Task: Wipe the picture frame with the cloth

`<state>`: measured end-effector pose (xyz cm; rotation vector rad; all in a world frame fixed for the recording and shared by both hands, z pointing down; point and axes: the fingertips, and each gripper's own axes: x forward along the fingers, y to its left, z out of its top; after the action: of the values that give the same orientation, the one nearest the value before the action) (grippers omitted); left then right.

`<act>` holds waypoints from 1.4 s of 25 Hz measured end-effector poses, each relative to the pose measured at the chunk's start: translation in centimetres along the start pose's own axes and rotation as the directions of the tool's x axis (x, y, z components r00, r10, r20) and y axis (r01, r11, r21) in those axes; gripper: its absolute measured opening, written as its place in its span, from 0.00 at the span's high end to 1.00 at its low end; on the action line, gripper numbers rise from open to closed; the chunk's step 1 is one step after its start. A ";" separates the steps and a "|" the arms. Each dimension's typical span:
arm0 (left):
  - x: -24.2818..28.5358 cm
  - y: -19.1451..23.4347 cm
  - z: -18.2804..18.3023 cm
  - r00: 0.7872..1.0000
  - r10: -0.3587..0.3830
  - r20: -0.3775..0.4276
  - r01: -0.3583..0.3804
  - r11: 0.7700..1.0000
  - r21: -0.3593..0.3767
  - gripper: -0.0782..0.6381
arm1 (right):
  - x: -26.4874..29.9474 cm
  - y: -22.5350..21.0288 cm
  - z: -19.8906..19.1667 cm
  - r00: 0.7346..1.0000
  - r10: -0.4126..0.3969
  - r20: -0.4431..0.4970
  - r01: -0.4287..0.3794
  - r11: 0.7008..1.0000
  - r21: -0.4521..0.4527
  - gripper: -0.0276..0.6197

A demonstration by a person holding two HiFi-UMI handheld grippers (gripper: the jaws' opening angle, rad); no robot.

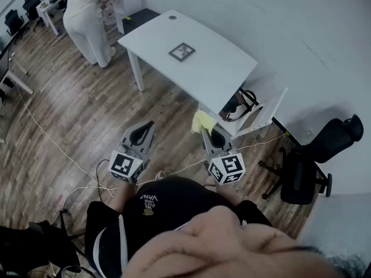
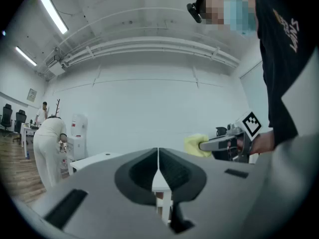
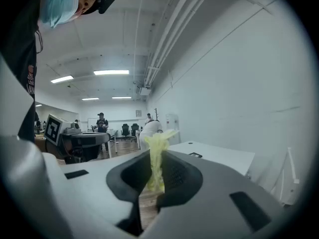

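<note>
We hold the right gripper [image 1: 211, 135] clamped on a yellow cloth [image 1: 202, 121] beside the white table [image 1: 220, 74]. Our left gripper [image 1: 149, 126] has its jaws pressed together, empty. What looks like the picture frame [image 1: 182, 51] lies flat on the tabletop, well apart from the cloth.

Picture frame [image 1: 182, 51], at 12 o'clock on the white table [image 1: 215, 77] in the head view: too small for its contents to be told. Cloth [image 1: 203, 121]: near end covered by the right gripper [image 1: 213, 135]; in the right gripper view its lower part is lost between the jaws. Person in white [image 1: 87, 16], at 11 o'clock: cut off by the top edge. Table in the left gripper view: largely masked by the left gripper [image 2: 158, 159].
</note>
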<state>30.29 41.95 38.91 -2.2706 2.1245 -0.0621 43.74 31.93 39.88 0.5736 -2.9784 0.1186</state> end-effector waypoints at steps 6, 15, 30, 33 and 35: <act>0.2 -0.4 0.0 1.000 0.010 0.008 -0.010 1.000 0.002 0.87 | -0.5 -0.5 -0.1 1.000 -0.004 0.009 0.004 1.000 -0.001 0.89; 0.2 -1.0 -0.2 0.999 0.035 0.003 -0.035 0.999 -0.015 0.87 | -0.9 -0.9 -0.4 1.000 0.012 0.014 -0.012 0.999 0.029 0.89; -1.2 -4.1 -1.4 0.988 0.151 -0.023 -0.152 0.988 -0.024 0.87 | -2.9 -1.8 -3.2 0.993 0.111 -0.031 -0.109 0.992 0.061 0.89; -1.8 -4.2 -2.1 0.987 0.160 -0.030 -0.161 0.987 -0.031 0.87 | -2.7 -1.5 -3.7 0.991 0.131 -0.037 -0.128 0.990 0.064 0.89; -2.1 -4.2 -2.2 0.986 0.166 -0.033 -0.167 0.985 -0.040 0.87 | -2.6 -1.2 -3.7 0.990 0.139 -0.038 -0.136 0.989 0.063 0.89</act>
<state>34.18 44.32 41.34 -2.1158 2.3437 -0.0470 46.91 32.13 43.28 0.3665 -2.9794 0.2302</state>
